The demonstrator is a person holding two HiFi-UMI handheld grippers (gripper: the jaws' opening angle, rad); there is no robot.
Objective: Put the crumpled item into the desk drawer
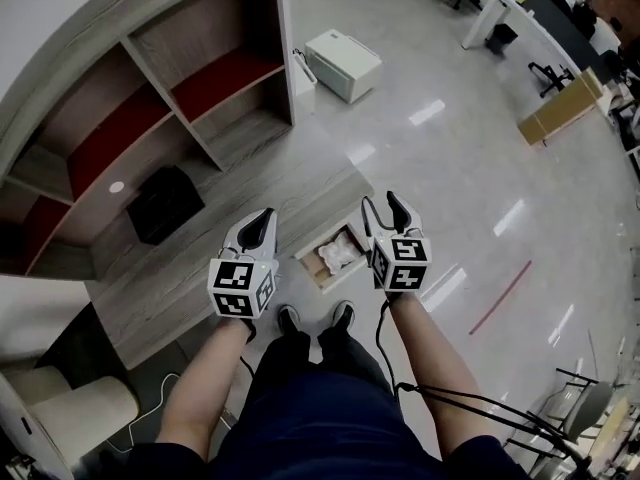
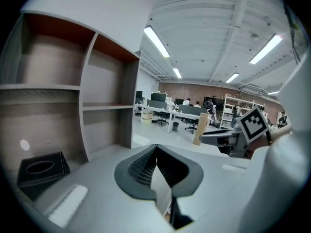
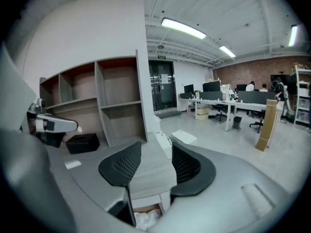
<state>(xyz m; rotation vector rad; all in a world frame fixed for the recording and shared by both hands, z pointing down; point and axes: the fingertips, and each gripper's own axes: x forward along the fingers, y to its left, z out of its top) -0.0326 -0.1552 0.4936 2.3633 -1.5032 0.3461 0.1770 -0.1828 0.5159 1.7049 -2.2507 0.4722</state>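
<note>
We see a matt grey wood-grain desk, a glossy, smooth floor at upper right, and crumpled white paper in the drawer.

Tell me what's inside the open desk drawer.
A crumpled white item lies in the drawer. The drawer's rear part sits under the desktop, so anything back there is hidden.

1. Crumpled item: right gripper view shows only a small pt.; the rest is behind the right gripper body and the btm edge.
2. Drawer: head view, back pt. is hidden under the desk top.
3. Shelf unit: cut off by left edge of head view.
4. People at far desks: too small to tell what they do.
</note>
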